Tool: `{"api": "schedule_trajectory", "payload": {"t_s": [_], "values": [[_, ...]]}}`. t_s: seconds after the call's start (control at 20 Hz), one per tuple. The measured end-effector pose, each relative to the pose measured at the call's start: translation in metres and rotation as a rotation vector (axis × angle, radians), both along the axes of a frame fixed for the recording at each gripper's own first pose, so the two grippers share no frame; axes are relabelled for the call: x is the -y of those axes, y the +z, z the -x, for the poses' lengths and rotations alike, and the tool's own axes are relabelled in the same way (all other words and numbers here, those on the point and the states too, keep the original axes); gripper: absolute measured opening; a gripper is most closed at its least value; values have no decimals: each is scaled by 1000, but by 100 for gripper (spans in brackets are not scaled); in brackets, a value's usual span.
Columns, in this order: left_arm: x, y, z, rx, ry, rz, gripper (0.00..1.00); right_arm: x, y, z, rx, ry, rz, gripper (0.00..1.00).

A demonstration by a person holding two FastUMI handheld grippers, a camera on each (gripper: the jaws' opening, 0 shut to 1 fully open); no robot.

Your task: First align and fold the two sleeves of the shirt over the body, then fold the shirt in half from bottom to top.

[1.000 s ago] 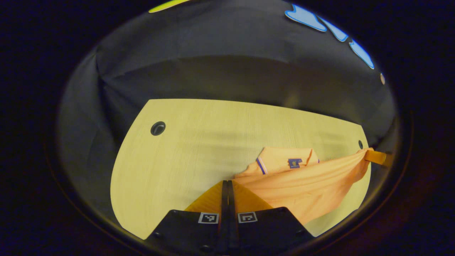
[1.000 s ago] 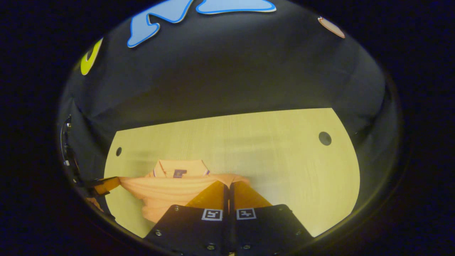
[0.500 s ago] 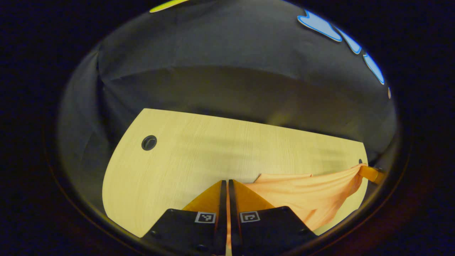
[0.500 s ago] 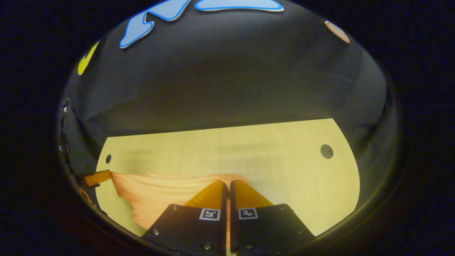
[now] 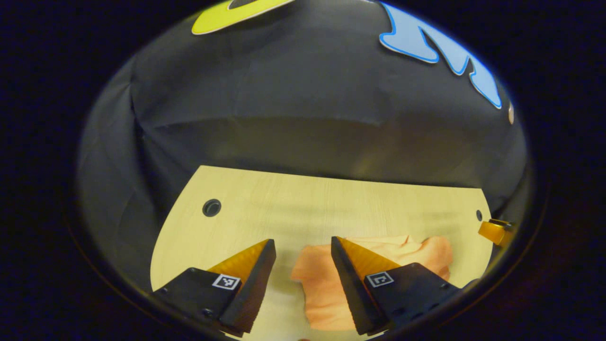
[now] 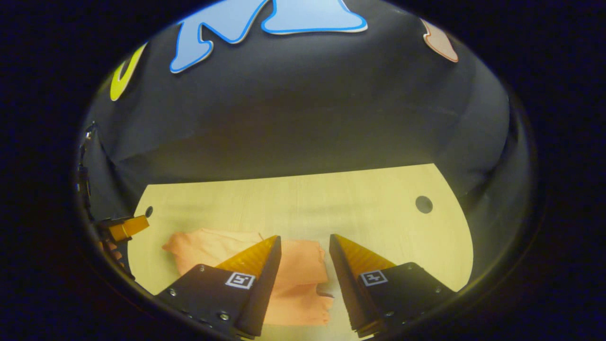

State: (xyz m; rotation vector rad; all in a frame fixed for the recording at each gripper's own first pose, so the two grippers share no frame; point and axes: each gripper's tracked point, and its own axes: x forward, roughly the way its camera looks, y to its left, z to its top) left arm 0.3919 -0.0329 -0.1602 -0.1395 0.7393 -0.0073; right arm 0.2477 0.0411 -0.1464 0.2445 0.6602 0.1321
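Looking along your left gripper [image 5: 299, 265], you have its fingers spread wide with nothing between them, and the orange shirt [image 5: 326, 284] lies flat on the tabletop [image 5: 303, 203] just ahead, showing through the gap and running off behind the right-hand finger. Your right gripper [image 6: 303, 263] is released too, fingers apart, with the same shirt [image 6: 296, 277] under and ahead of it, stretching away to the left of that view. The shirt looks already doubled over, so the bottom-to-top fold reads as laid down; judge that only from the compact shape, since the collar is hidden.

What the next move turns on is this: the bundle's long axis runs across, from one gripper toward the other, and its bulk sits between your two hands, not in front of either one. In the left gripper view the other gripper [image 5: 492, 231] sits far right; in the right gripper view it [image 6: 125, 227] sits far left. Neither hand is clearly nearer. The left end of the shirt, seen from the right gripper, looks a little rumpled, so any tidying would probably start there.
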Motion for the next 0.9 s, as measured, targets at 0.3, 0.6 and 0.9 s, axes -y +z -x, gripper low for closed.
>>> {"api": "schedule_trajectory", "payload": {"t_s": [0.3,0.6,0.9], "values": [[8,37,-2,193,-50,41,82,10,69,50,165,-11,4,66],[13,79,-8,418,-64,48,84,13,161,127,408,-22,-6,66],[6,120,-11,629,-79,5,83,7,211,189,562,-1,2,65]]}}
